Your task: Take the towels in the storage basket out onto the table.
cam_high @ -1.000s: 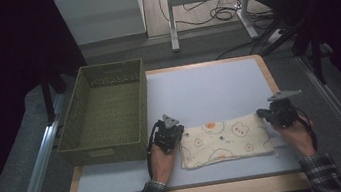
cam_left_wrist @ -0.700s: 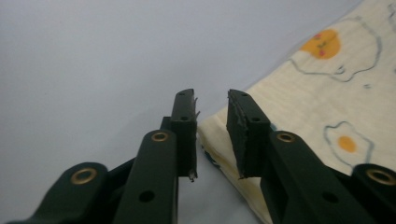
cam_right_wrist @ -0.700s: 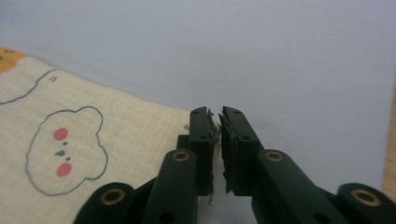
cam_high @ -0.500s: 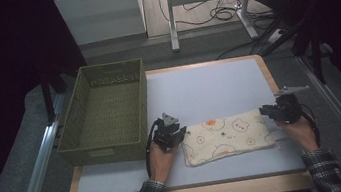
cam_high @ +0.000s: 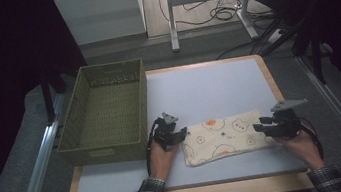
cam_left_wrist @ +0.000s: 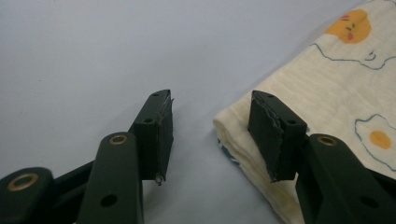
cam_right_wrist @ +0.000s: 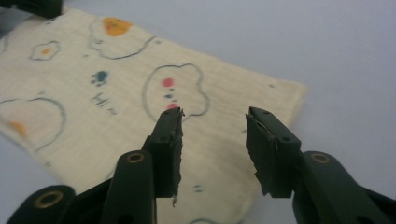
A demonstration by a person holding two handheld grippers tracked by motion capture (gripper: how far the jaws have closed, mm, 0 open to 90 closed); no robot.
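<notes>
A folded cream cloth (cam_high: 224, 136) printed with small cartoon shapes lies flat on the white table top (cam_high: 207, 85), near the front edge. At the cloth's left end is my left gripper (cam_high: 181, 134), and its jaws have just been opening. In the left gripper view this gripper (cam_left_wrist: 210, 119) stands open; the cloth's folded corner (cam_left_wrist: 336, 88) lies by the right jaw, unpinched. My right gripper (cam_high: 260, 128) is at the cloth's right end, and its jaws have also just been opening. In the right gripper view it (cam_right_wrist: 214, 126) hovers open above the cloth (cam_right_wrist: 93, 93).
An empty olive-green woven basket (cam_high: 105, 110) stands on the table's left side, just behind and left of my left hand. The table has a wooden rim (cam_high: 269, 79). Metal rails run along both sides, and cables lie on the floor beyond.
Both grippers went from shut on the cloth's ends to open, letting the cloth go. The right hand shifted slightly; the left hand stayed put.
</notes>
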